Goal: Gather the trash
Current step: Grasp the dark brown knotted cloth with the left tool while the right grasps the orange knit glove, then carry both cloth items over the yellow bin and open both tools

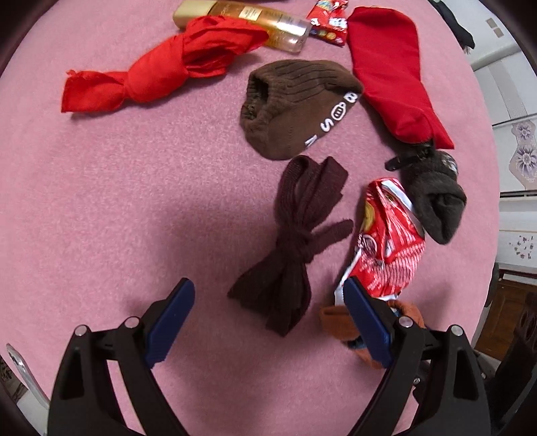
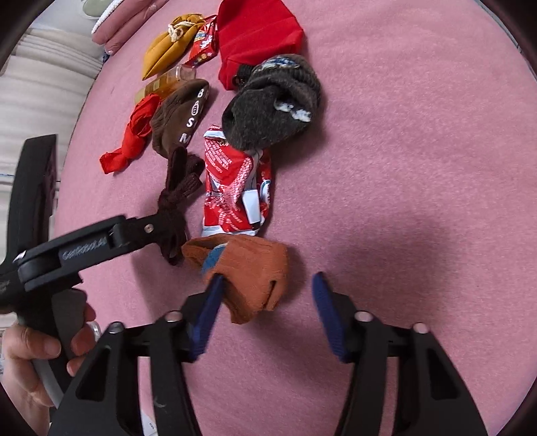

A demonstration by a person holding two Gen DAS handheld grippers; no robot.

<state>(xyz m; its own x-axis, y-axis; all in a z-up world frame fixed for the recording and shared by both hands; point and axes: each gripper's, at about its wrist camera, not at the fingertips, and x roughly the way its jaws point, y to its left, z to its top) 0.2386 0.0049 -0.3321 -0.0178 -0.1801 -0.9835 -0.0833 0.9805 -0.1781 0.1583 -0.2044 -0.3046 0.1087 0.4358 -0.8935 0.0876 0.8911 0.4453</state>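
Observation:
A crumpled red snack wrapper (image 1: 386, 241) lies on the pink cloth, also in the right wrist view (image 2: 235, 191). A second small red wrapper (image 1: 329, 23) and a golden bottle (image 1: 255, 23) lie at the far edge. My left gripper (image 1: 268, 291) is open and empty above a knotted dark brown sock (image 1: 295, 241), its right fingertip next to the wrapper's near end. My right gripper (image 2: 266, 285) is open and empty over an orange sock (image 2: 248, 268). The left gripper's body (image 2: 100, 241) shows in the right wrist view.
Socks and cloths lie around: a twisted red cloth (image 1: 161, 73), a brown sock with white letters (image 1: 295, 107), a red pouch (image 1: 392, 73), a grey sock (image 1: 433, 194), a mustard pouch (image 2: 171, 43). Bare pink cloth (image 2: 419, 151) lies to the right.

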